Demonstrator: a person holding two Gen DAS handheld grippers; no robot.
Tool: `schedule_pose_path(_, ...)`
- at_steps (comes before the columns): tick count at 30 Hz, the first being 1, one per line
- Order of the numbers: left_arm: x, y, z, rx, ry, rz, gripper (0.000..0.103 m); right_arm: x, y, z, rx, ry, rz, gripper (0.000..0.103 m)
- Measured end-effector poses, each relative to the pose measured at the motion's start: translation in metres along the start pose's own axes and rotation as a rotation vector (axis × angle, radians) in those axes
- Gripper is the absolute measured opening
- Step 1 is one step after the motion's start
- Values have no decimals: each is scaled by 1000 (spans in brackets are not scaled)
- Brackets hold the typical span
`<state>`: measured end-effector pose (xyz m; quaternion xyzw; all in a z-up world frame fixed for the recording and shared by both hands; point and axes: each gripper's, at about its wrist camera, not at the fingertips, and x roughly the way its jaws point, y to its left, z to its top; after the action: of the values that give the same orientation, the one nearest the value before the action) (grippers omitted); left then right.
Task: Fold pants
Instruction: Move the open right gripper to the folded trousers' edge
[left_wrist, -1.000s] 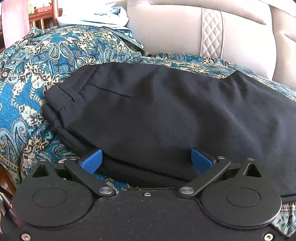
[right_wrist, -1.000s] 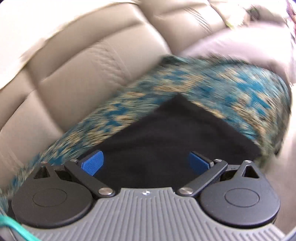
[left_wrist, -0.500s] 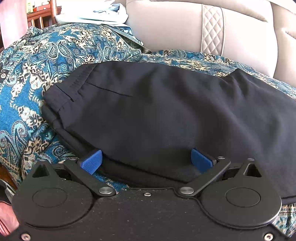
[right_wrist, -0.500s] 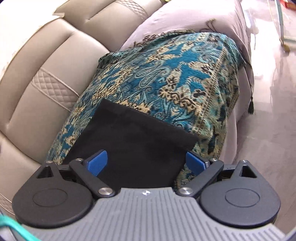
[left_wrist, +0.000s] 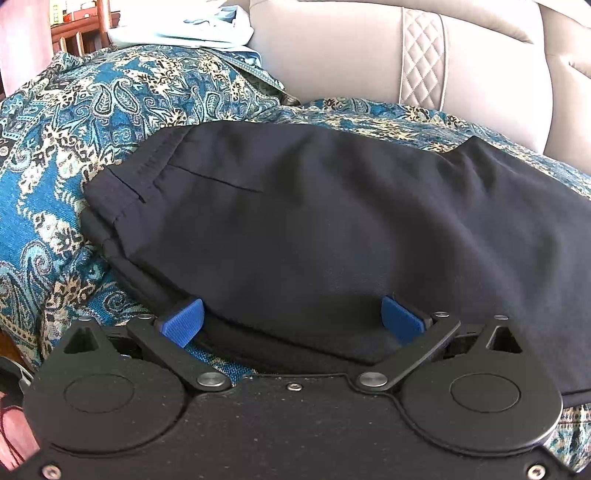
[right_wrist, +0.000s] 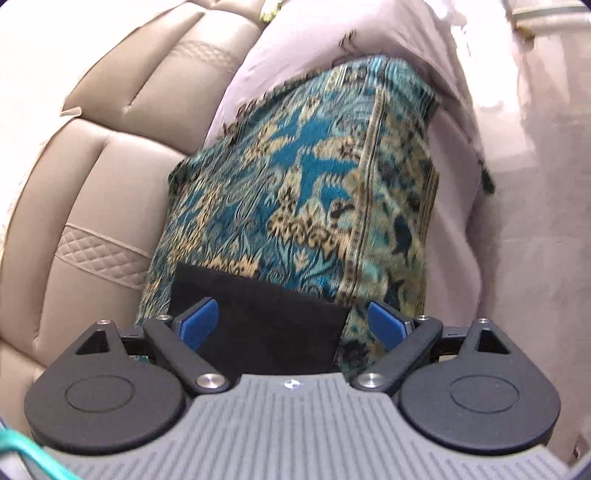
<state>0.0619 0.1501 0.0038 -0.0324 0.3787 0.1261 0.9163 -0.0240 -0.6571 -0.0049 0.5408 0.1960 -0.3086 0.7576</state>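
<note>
- The black fabric pants (left_wrist: 314, 229) lay across the teal paisley sofa throw (left_wrist: 74, 122), frame centre.
- Left gripper (left_wrist: 291, 319) stood released astride the near edge.
- Right gripper (right_wrist: 291, 321) was closing over the leg hem, not yet pinching.
- Judged next: clamp both, then fold.

A beige sofa (left_wrist: 332, 55) carries a blue patterned throw (left_wrist: 74, 147) over its seat. Black pants (left_wrist: 314, 229) lie flat on the throw, and pale clothes (left_wrist: 184, 26) rest behind, beside the backrest.

two close downward views, pants (left_wrist: 314, 229) shared
</note>
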Motion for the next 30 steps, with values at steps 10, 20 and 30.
schedule_pose_path(10, 0, 0, 1, 0, 2, -2, 103, 9, 12, -9, -54, 75, 97, 90)
schedule_pose_path(20, 0, 0, 1, -1, 1, -3, 103, 12, 16, -15, -139, -3, 36, 85)
schedule_pose_path(30, 0, 1, 1, -9, 5, -5, 103, 14, 12, -19, -36, -14, 146, 74)
